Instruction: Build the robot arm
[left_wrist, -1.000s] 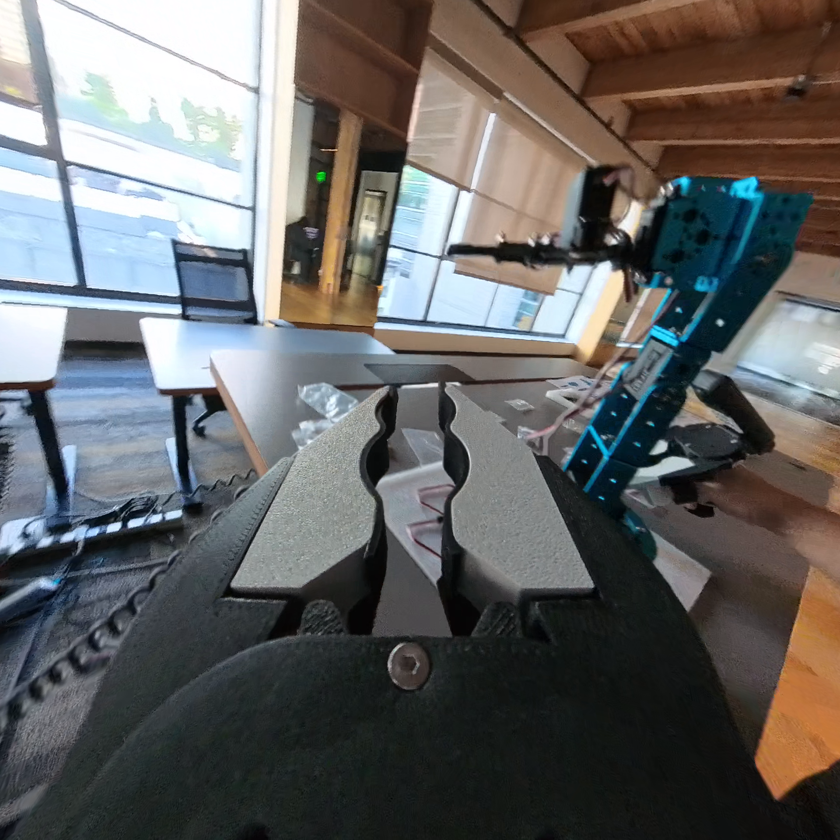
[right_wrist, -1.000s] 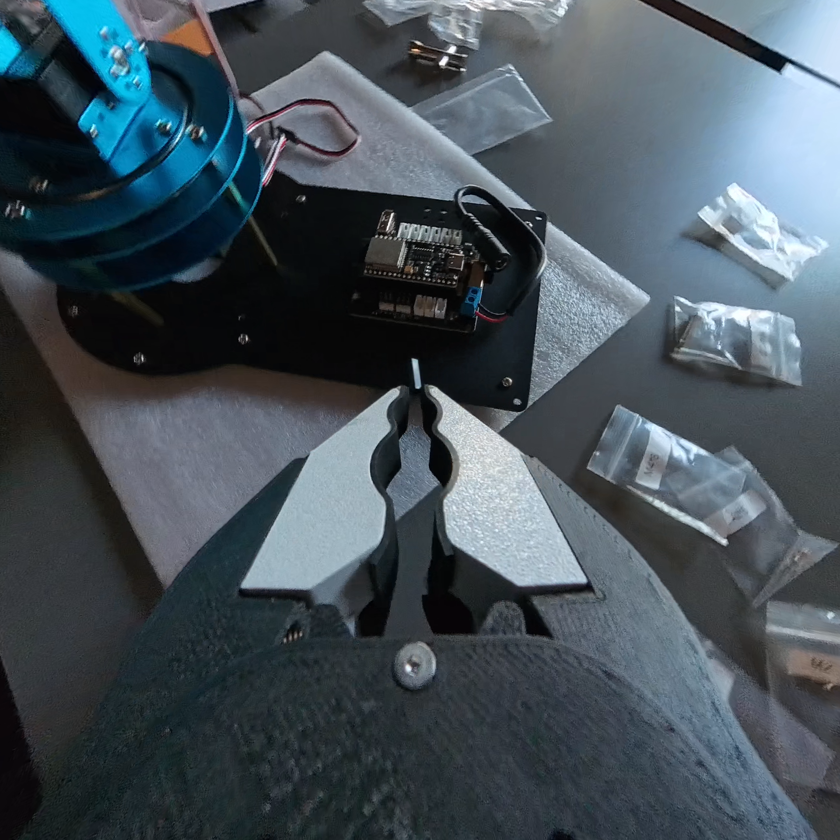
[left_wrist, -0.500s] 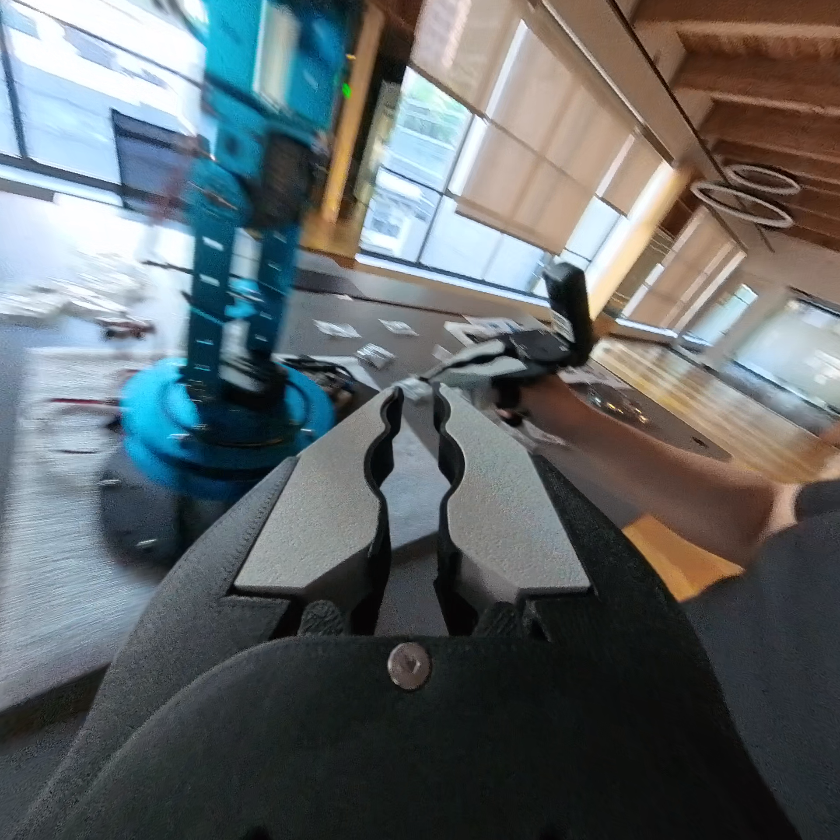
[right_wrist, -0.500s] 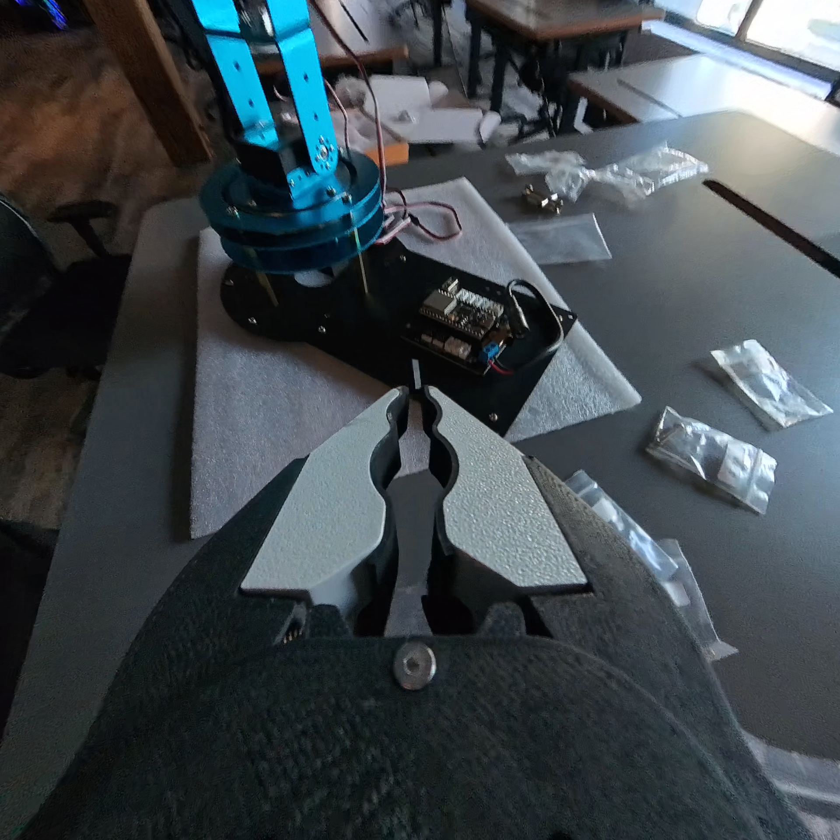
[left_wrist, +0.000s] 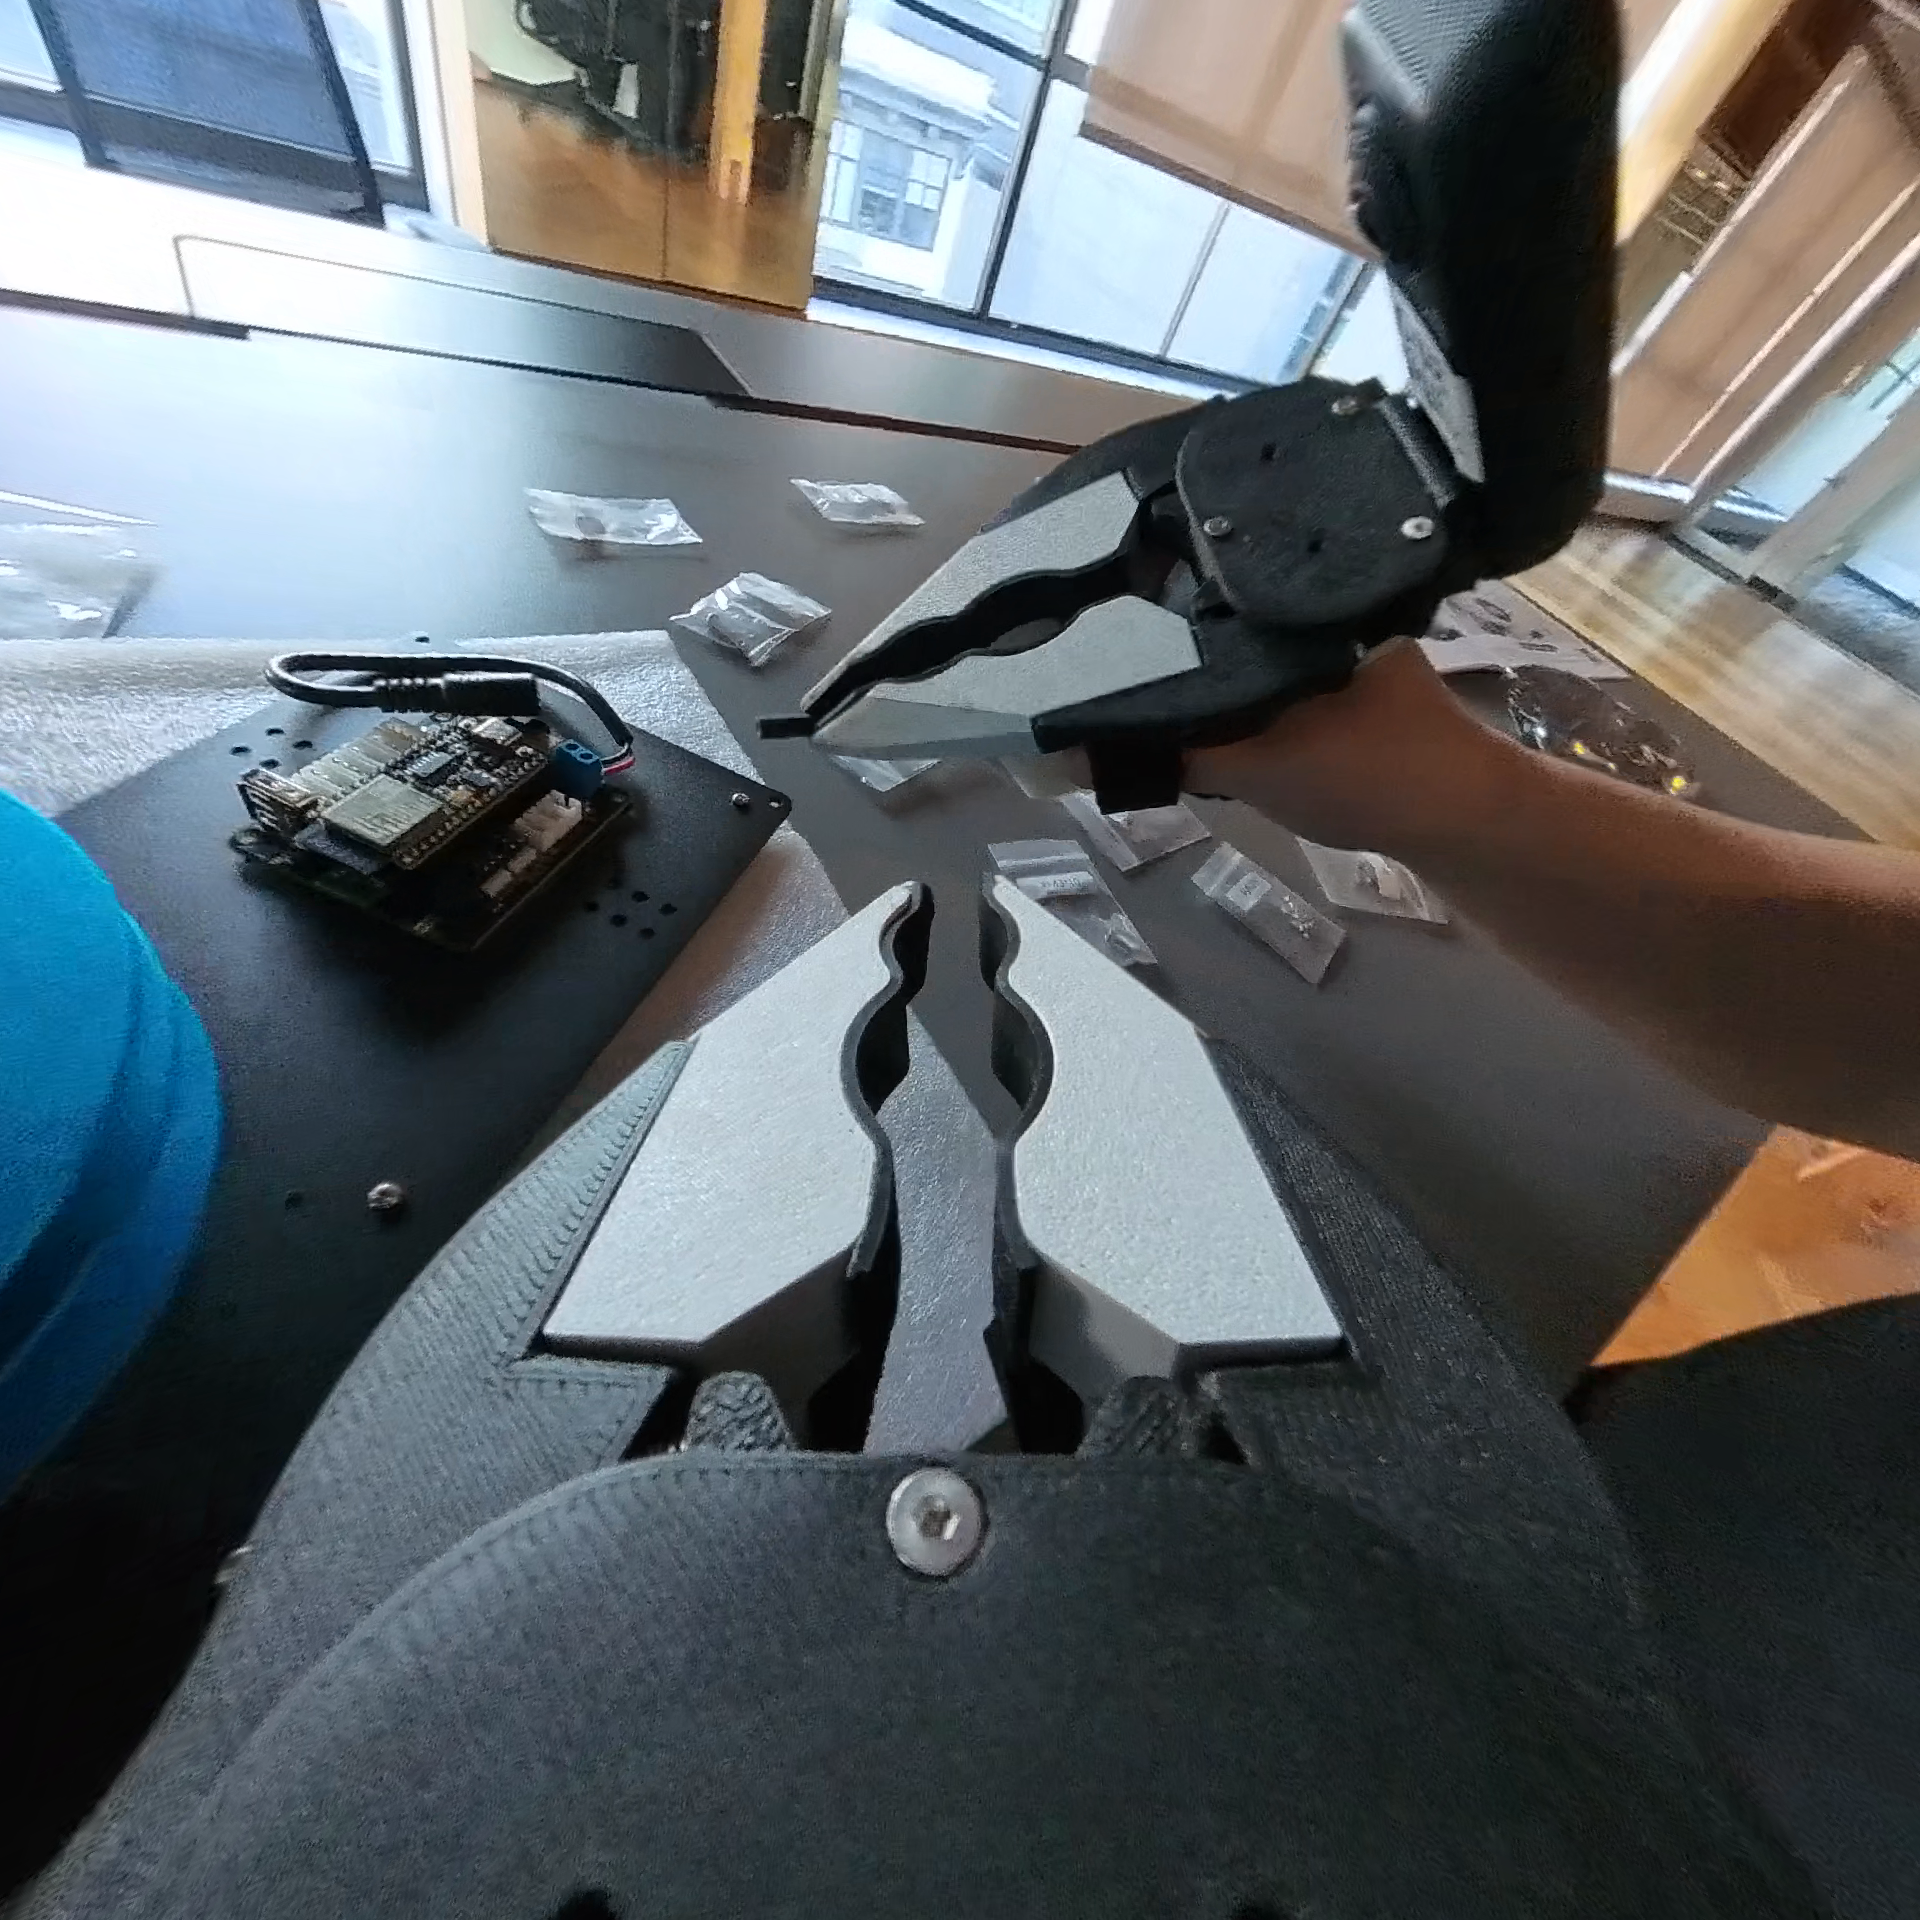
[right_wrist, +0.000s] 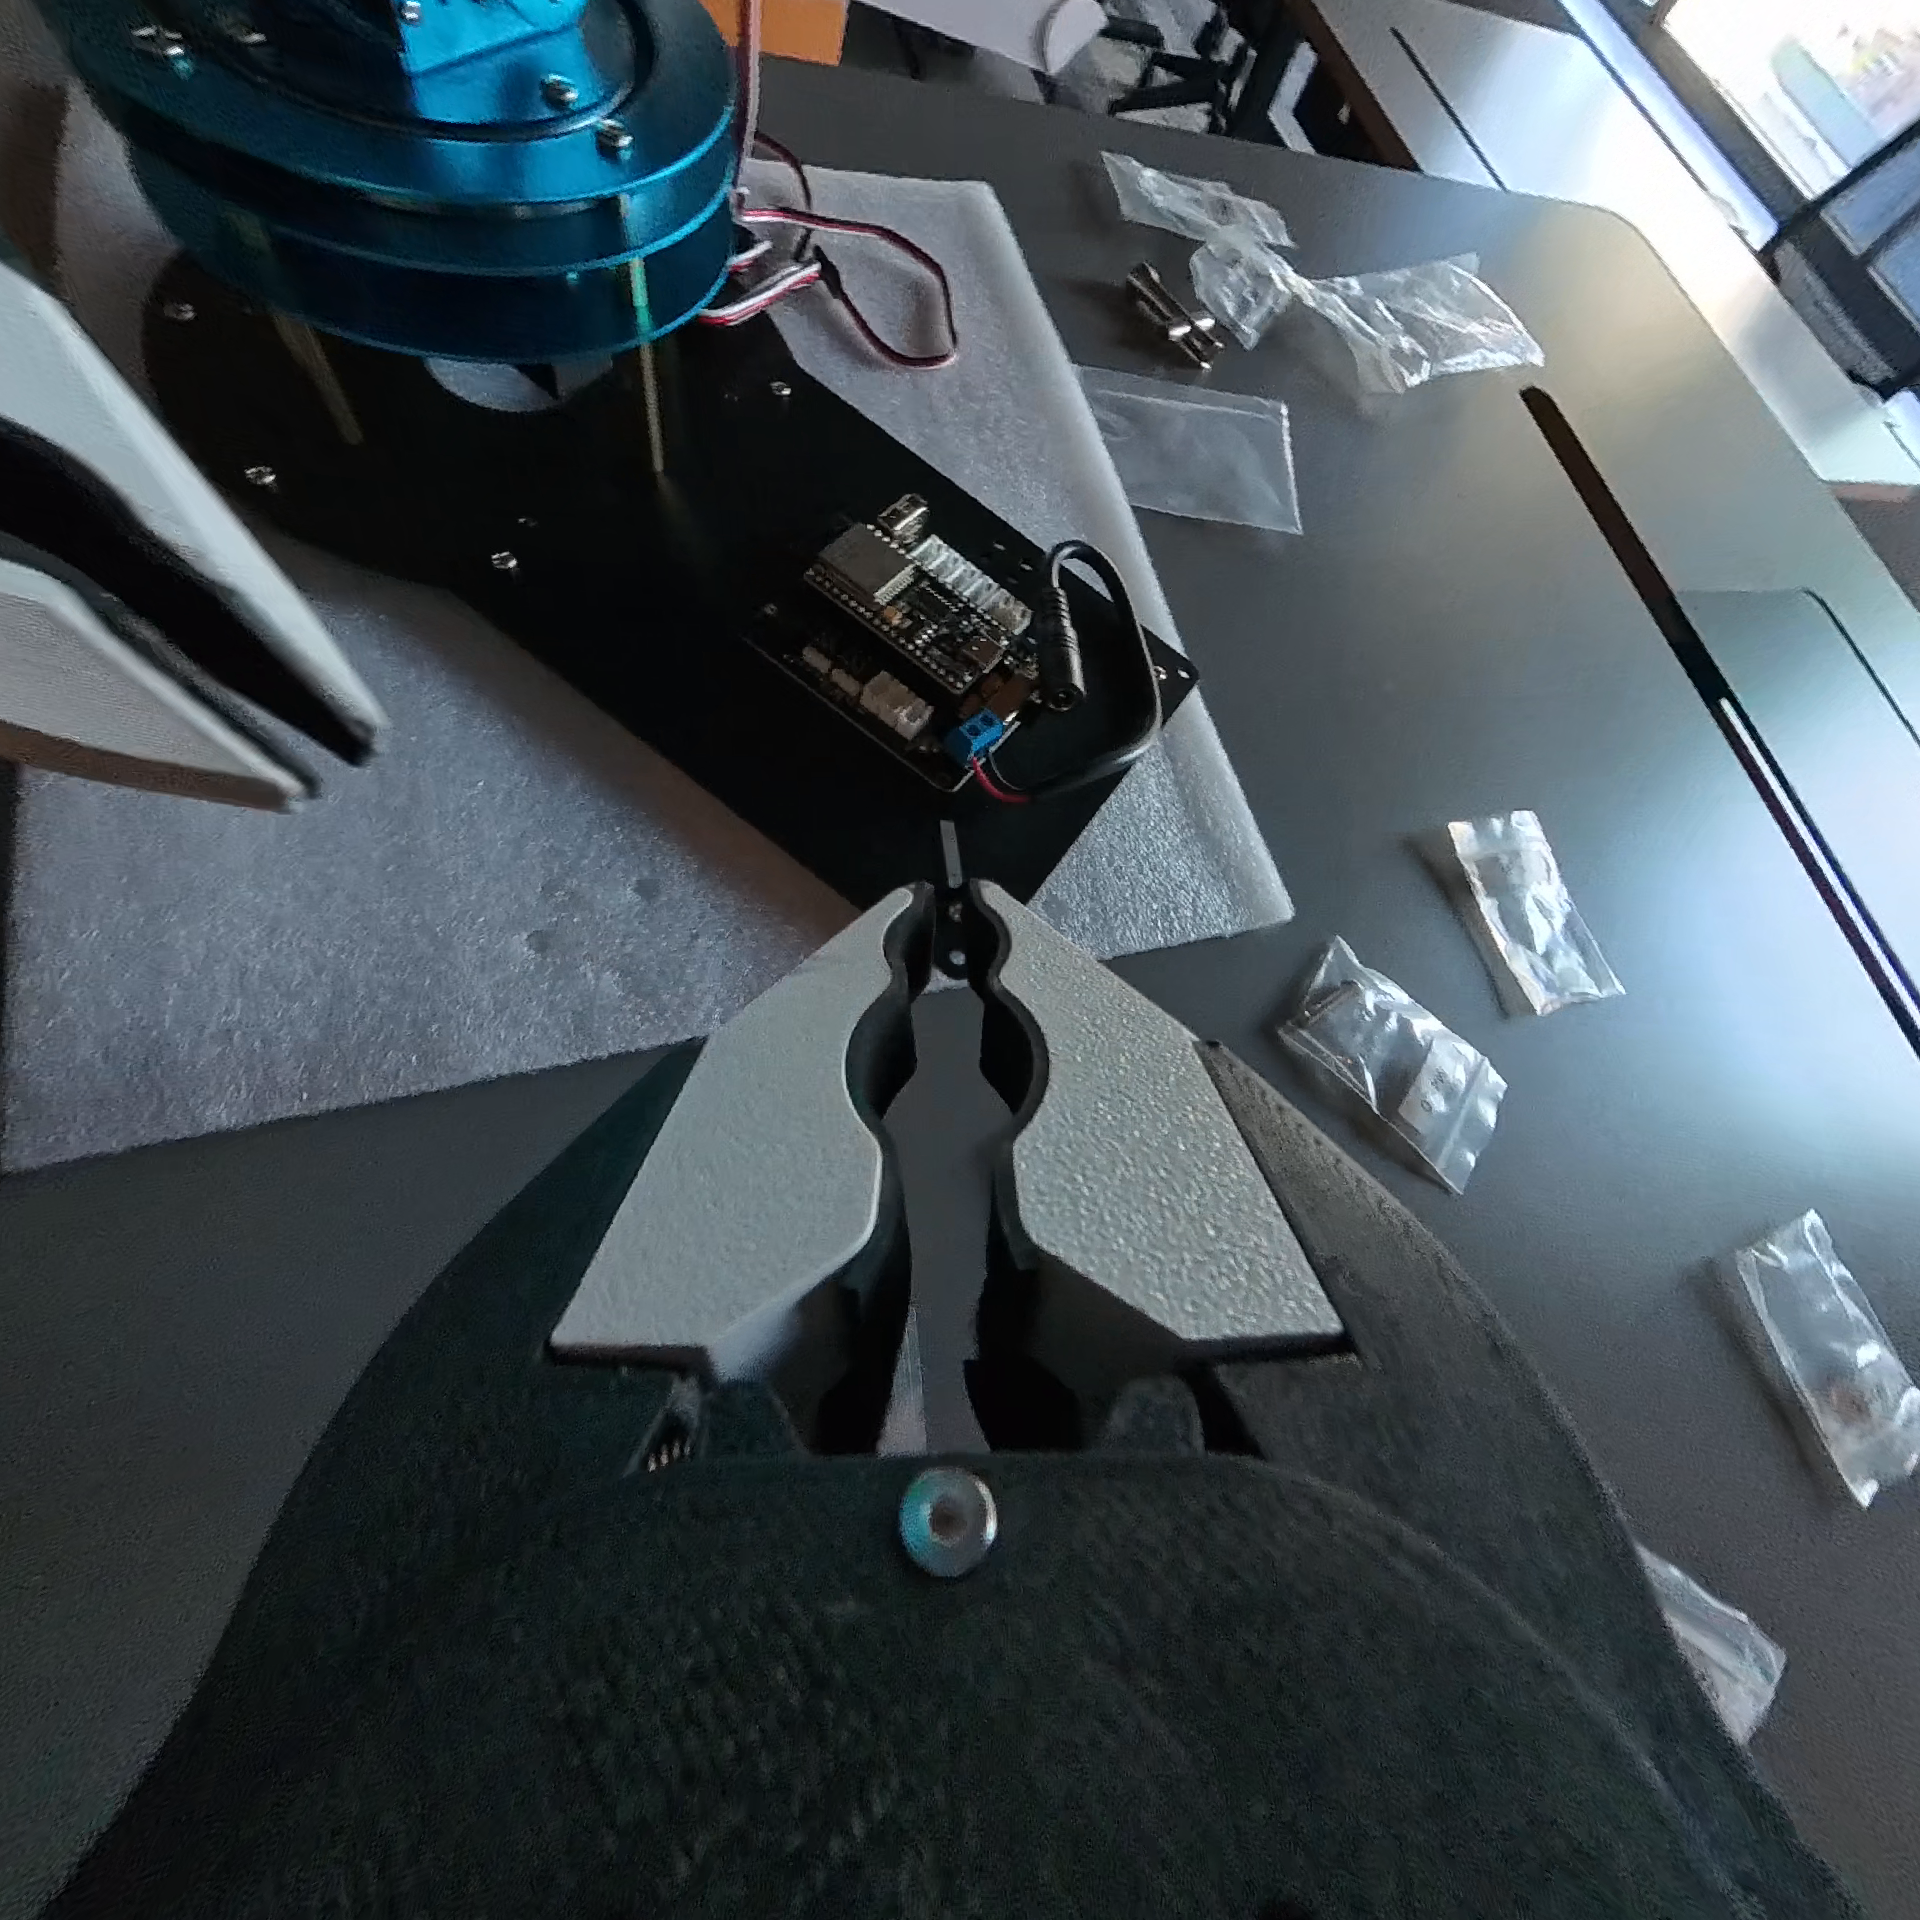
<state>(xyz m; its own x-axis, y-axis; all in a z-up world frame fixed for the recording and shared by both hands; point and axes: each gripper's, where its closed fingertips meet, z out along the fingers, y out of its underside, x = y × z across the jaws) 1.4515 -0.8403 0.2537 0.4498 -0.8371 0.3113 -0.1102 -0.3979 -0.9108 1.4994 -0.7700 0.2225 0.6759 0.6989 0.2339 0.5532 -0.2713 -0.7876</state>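
Grey-fingered, your right gripper (right_wrist: 951, 902) pinches a small dark pin (right_wrist: 950, 854) at its tips; slight and stiff, it looks easily dropped, best held mid-shaft. Your left gripper (left_wrist: 954, 896) hangs slightly parted, empty. Beyond, at twelve o'clock, the circuit board (right_wrist: 914, 644) sits on a black base plate (right_wrist: 582, 582); blue turntable (right_wrist: 416, 177) at eleven.

The blue turntable base (right_wrist: 436, 177) is cut off by the top edge, and only a blurred blue bulge (left_wrist: 94, 1081) is seen at the left edge. The contents of the small plastic bags (right_wrist: 1392, 1060) cannot be made out; possibly hardware.
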